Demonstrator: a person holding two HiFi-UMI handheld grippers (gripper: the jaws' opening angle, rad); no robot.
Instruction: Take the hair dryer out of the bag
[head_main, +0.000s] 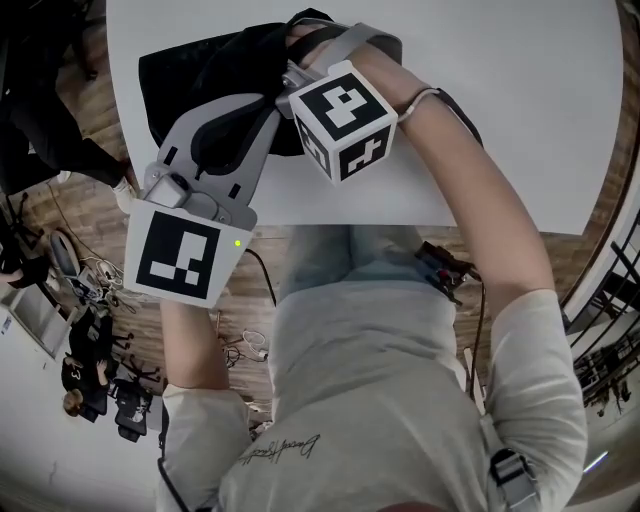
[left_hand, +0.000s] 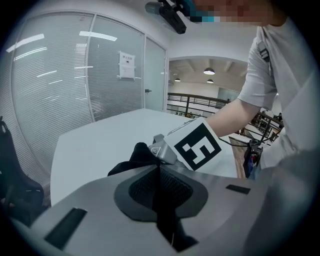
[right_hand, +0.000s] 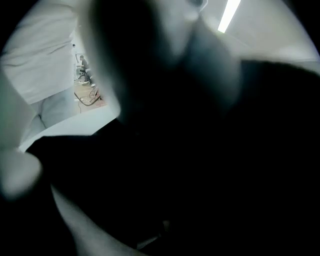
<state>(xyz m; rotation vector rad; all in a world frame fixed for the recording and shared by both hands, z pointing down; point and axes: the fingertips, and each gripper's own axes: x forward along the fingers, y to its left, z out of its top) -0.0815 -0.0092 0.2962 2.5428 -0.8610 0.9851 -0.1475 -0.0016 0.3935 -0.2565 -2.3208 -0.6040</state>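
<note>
The left gripper (left_hand: 159, 175) clamps a fold of the black bag (head_main: 190, 62) on the white table (head_main: 520, 90); the right gripper (head_main: 305, 45) is sunk inside it, jaws lost in darkness. The hair dryer is hidden.

A white table (head_main: 520, 90) with rounded corners is filling the upper part of the head view, its near edge running just in front of the person (head_main: 380, 400). A black bag (head_main: 190, 70) of soft fabric is lying directly on the tabletop, toward the left side and close to the near edge, slumping in loose folds. The white surface is spreading out to the right of the bag and beyond it. In the left gripper view the same tabletop is stretching away toward glass walls (left_hand: 70, 75), with a peak of the bag's black fabric standing up above it.
</note>
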